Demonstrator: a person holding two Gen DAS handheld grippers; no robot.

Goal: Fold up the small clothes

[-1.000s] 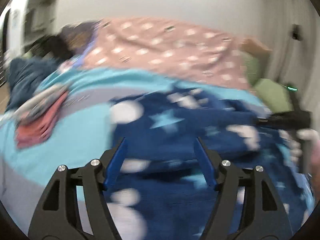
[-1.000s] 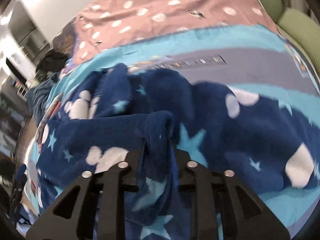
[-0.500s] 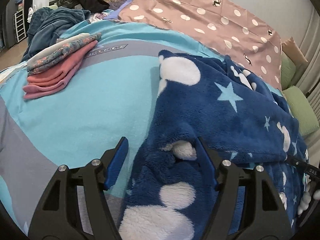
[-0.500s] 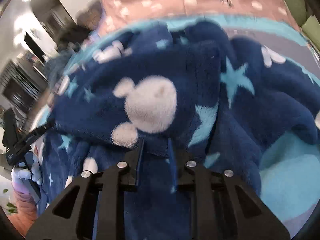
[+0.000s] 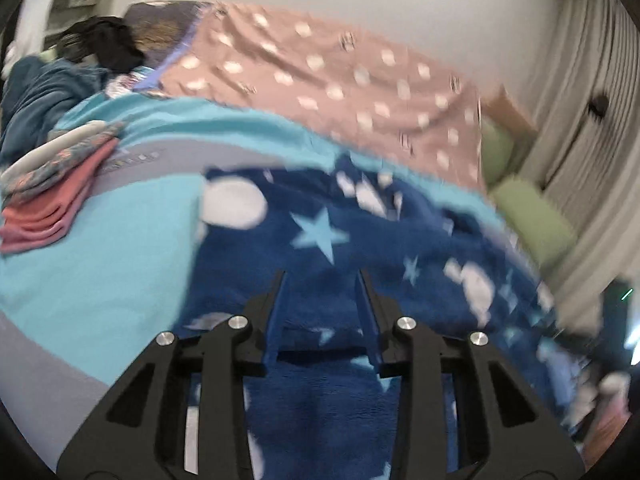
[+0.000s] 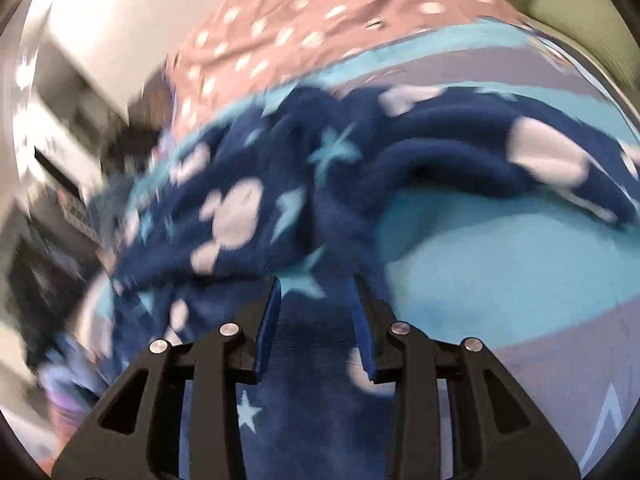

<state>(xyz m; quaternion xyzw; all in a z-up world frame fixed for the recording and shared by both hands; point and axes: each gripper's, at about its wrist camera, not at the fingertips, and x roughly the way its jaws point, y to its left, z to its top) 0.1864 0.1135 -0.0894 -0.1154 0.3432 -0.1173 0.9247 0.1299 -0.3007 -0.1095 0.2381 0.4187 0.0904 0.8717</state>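
Observation:
A navy fleece garment (image 5: 320, 232) with white mouse heads and pale stars lies rumpled on a turquoise and grey bedspread (image 5: 100, 280). My left gripper (image 5: 322, 276) sits low over its near edge with its jaws closing. A fold of fleece fills the gap between the blue pads. In the right wrist view the same garment (image 6: 240, 216) spreads out to the left and far side. My right gripper (image 6: 316, 280) is at the garment's near part, jaws opening, with fleece lying loose between the fingers. Both views are blurred by motion.
A folded stack of pink and patterned clothes (image 5: 52, 200) rests at the left of the bed. A pink dotted blanket (image 5: 340, 80) covers the far side. Green pillows (image 5: 532, 216) lie at the right by curtains, and dark clothes (image 5: 44, 92) are heaped far left.
The left jaws have narrowed from wide apart onto a fold of fleece. The right jaws, pinched on the fleece before, have spread, and that gripper swept sideways across the garment.

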